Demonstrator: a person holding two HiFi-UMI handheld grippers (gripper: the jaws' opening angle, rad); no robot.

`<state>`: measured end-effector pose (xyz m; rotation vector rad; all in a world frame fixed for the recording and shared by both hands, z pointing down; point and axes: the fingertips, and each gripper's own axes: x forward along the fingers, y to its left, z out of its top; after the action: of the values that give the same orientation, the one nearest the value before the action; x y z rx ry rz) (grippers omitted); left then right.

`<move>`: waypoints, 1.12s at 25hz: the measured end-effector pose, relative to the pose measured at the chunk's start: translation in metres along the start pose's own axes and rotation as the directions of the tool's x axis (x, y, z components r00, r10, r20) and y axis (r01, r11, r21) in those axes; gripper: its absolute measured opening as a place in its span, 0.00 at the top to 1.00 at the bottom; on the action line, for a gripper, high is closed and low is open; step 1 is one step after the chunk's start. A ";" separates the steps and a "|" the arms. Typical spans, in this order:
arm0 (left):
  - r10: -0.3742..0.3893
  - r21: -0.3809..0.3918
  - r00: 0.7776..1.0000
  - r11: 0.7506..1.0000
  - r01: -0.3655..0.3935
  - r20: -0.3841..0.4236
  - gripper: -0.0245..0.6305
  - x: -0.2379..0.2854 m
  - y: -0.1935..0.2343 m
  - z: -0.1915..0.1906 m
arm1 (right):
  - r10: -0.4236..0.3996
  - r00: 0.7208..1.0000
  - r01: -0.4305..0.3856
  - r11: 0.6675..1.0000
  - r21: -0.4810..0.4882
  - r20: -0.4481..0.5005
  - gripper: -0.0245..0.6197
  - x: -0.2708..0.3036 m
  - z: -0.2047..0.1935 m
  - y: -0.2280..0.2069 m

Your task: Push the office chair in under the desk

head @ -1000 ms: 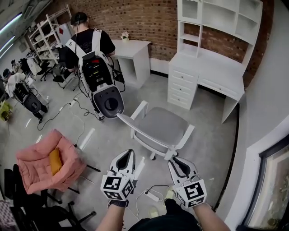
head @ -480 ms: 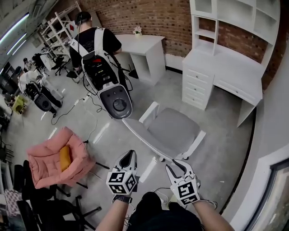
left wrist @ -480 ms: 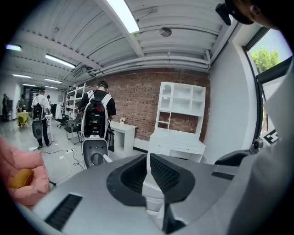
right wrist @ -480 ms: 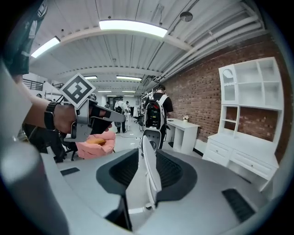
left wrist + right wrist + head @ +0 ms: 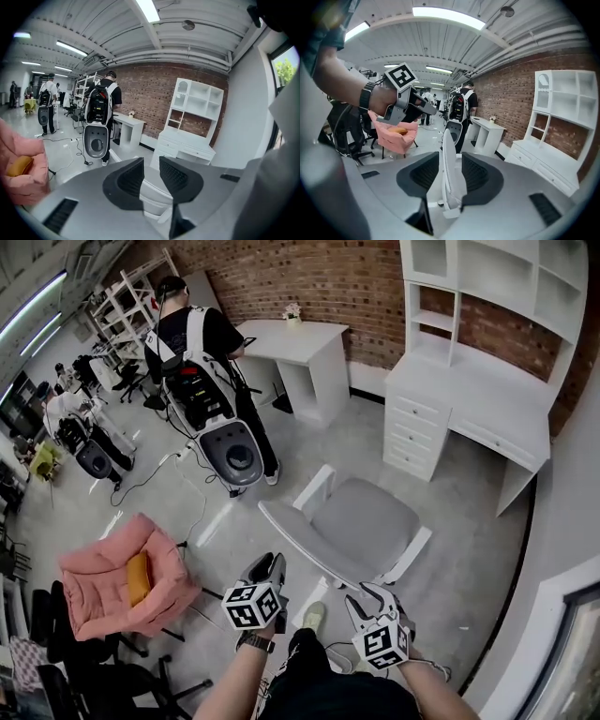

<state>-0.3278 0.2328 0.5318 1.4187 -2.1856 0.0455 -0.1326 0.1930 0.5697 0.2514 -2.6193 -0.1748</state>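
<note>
The office chair (image 5: pixel 367 514) stands well apart from the white desk (image 5: pixel 483 413), seat facing it, backrest (image 5: pixel 314 538) broadside on the far side; left gripper (image 5: pixel 272 565) fingers opening, empty; right gripper (image 5: pixel 368 594) fingers opening, backrest edge between them, unclamped.

Below me the grey floor (image 5: pixel 469 549) carries the office chair (image 5: pixel 361 521), a pink armchair (image 5: pixel 122 577) to its left, the white desk (image 5: pixel 478 409) and a smaller table (image 5: pixel 305 348) by the brick wall.
</note>
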 end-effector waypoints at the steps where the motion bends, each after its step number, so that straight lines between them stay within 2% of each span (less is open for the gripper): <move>1: 0.000 0.008 1.000 1.000 0.000 -0.006 0.82 0.007 0.005 -0.001 | -0.009 1.000 0.009 1.000 -0.002 -0.006 0.76 0.005 -0.001 -0.001; 4: -0.003 0.040 0.999 0.999 0.004 -0.032 0.81 0.033 0.021 -0.004 | -0.045 0.999 0.044 0.998 -0.034 -0.026 0.76 0.026 -0.002 -0.006; 7: -0.013 0.002 0.996 1.000 0.013 -0.084 0.80 0.061 0.046 -0.015 | -0.051 0.996 0.045 0.996 -0.083 -0.073 0.76 0.054 -0.006 -0.003; 11: -0.060 -0.140 0.986 0.989 0.038 -0.154 0.76 0.099 0.078 -0.033 | -0.033 0.985 0.008 0.989 -0.144 -0.170 0.71 0.093 -0.021 0.014; 16: -0.124 -0.347 0.968 0.937 0.041 -0.218 0.66 0.142 0.104 -0.044 | -0.060 0.958 0.005 0.981 -0.192 -0.280 0.66 0.125 -0.044 0.020; 20: -0.140 -0.426 0.954 0.905 0.016 -0.263 0.65 0.172 0.112 -0.051 | -0.099 0.933 0.014 0.970 -0.242 -0.346 0.66 0.136 -0.067 0.014; 24: -0.127 -0.456 0.945 0.890 -0.026 -0.301 0.69 0.187 0.125 -0.058 | -0.116 0.914 0.006 0.962 -0.272 -0.389 0.73 0.145 -0.081 0.017; 26: -0.134 -0.462 0.939 0.887 -0.029 -0.316 0.67 0.192 0.129 -0.060 | -0.140 0.907 0.008 0.949 -0.315 -0.398 0.82 0.148 -0.083 0.024; 28: -0.135 -0.468 0.936 0.883 -0.036 -0.326 0.66 0.199 0.134 -0.062 | -0.166 0.902 0.022 0.940 -0.342 -0.398 0.82 0.147 -0.080 0.026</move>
<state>-0.4784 0.1446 0.7074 1.0899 -1.7119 -0.2205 -0.2235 0.1816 0.7122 0.2653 -2.1051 -0.5278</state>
